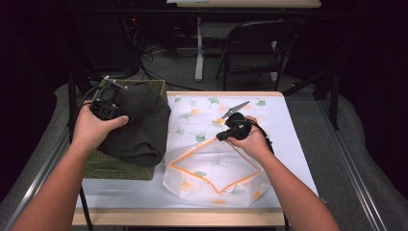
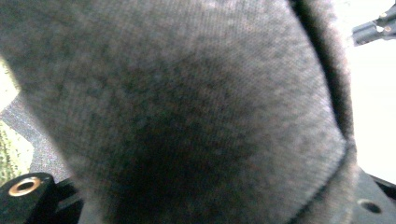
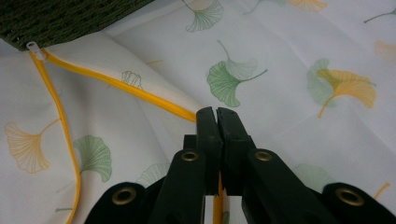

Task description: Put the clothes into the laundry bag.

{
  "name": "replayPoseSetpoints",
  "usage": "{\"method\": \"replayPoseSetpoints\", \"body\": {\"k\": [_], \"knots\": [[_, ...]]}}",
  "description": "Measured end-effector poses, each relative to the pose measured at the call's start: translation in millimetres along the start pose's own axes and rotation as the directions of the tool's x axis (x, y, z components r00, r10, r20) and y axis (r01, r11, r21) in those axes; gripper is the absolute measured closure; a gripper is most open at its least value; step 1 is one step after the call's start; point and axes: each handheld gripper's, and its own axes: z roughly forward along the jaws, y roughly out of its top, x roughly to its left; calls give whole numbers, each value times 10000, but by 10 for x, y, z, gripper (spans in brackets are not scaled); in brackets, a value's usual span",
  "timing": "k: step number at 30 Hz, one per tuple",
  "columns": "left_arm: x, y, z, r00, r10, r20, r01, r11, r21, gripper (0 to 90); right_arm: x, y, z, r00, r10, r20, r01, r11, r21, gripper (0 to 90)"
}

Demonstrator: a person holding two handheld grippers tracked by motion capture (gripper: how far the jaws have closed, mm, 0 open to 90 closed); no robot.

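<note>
Holding the dark grey cloth in my left tongs over the green basket at nine o'clock. My right tongs are squeezed tight on the orange zipper edge of the leaf-print bag, mid-surface.

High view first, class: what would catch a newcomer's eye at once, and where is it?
A bulky dark garment is held by the left gripper over a green woven basket at the table's left. Beside it, mid-table, lies a white leaf-printed cloth bag with an orange zip edge; the right gripper has its jaws shut on that edge, holding the mouth open.
</note>
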Motion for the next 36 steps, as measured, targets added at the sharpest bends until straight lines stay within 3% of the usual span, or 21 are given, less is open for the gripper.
{"method": "replayPoseSetpoints", "body": {"k": [17,28,36], "knots": [[-293,12,86,9950,854,516,-860,9963,81,497,-64,47,16,9998,218,16,-218,9997,-125,884],[-521,50,151,9850,1550,756,-1572,9873,230,497,-58,65,-18,9995,302,69,-300,9992,-271,884],[-700,80,195,9742,2023,1000,-2062,9780,308,497,-73,83,-31,9995,289,161,-284,9992,-297,884]]}}
